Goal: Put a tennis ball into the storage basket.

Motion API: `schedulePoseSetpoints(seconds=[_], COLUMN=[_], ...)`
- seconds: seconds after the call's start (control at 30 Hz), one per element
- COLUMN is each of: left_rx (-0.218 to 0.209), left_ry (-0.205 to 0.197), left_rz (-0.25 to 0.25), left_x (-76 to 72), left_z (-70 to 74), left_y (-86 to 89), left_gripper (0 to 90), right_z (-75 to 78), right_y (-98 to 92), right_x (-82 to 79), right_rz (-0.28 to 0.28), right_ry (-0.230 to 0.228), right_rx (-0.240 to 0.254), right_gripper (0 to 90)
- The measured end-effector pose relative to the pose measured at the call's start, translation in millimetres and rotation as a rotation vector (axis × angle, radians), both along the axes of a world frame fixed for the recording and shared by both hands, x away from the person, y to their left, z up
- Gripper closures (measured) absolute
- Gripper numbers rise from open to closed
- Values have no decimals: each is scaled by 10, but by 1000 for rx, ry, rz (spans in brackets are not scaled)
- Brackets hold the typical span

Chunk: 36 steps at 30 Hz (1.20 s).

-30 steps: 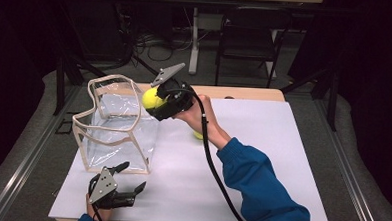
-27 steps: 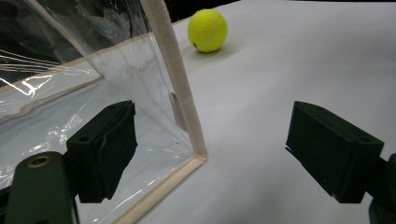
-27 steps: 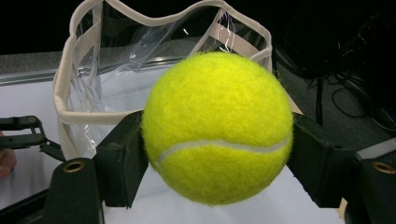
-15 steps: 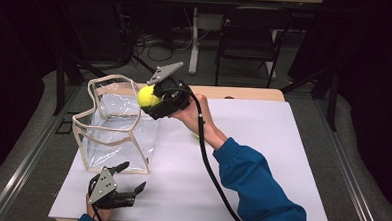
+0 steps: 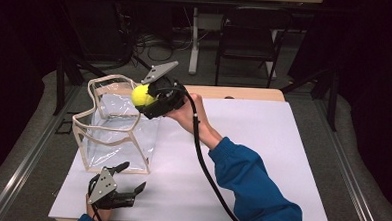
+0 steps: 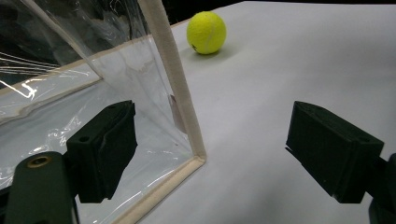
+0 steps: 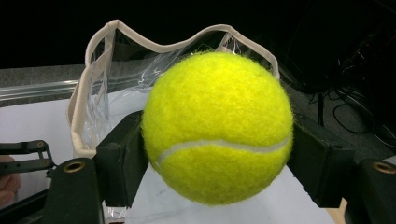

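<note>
My right gripper (image 5: 143,99) is shut on a yellow tennis ball (image 5: 141,94), held in the air at the right rim of a clear plastic bag with beige trim (image 5: 114,129). In the right gripper view the ball (image 7: 217,126) sits between both pads, with the bag's wavy open top (image 7: 140,42) just beyond it. Near the table's front left, my left gripper (image 5: 133,175) stands open and holds nothing. Its view looks past the bag's corner seam (image 6: 180,98) to a second tennis ball (image 6: 206,31) lying on the white sheet.
A white sheet (image 5: 282,144) covers the table; its right half is bare. The right gripper's cable (image 5: 204,161) trails along the blue sleeve. A dark chair (image 5: 247,40) and a table leg (image 5: 193,40) stand behind the table.
The right gripper has edged left with the ball, closer over the bag's rim. The left gripper has stayed put.
</note>
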<state>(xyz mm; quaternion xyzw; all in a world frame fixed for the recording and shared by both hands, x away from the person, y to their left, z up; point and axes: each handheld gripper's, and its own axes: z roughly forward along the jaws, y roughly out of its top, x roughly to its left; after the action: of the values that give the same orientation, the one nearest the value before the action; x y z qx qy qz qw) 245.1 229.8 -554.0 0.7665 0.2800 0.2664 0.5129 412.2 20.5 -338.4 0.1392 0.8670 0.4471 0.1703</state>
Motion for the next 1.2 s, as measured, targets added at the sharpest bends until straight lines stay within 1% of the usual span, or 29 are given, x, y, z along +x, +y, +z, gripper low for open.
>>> schedulePoseSetpoints(seconds=[0.27, 0.97, 1.2], left_rx=[-1, -4, -2], left_ry=[1, -1, 0], left_rz=[2, -1, 0], left_x=[-1, -7, -4], left_z=[0, 4, 3], left_y=[0, 4, 6], left_gripper=[158, 158, 158], right_z=[15, -2, -11], right_y=[17, 142, 181], right_x=[-7, -17, -24], right_rz=[1, 18, 25], right_ry=[-9, -21, -30], right_rx=[21, 27, 38], right_gripper=[264, 264, 264])
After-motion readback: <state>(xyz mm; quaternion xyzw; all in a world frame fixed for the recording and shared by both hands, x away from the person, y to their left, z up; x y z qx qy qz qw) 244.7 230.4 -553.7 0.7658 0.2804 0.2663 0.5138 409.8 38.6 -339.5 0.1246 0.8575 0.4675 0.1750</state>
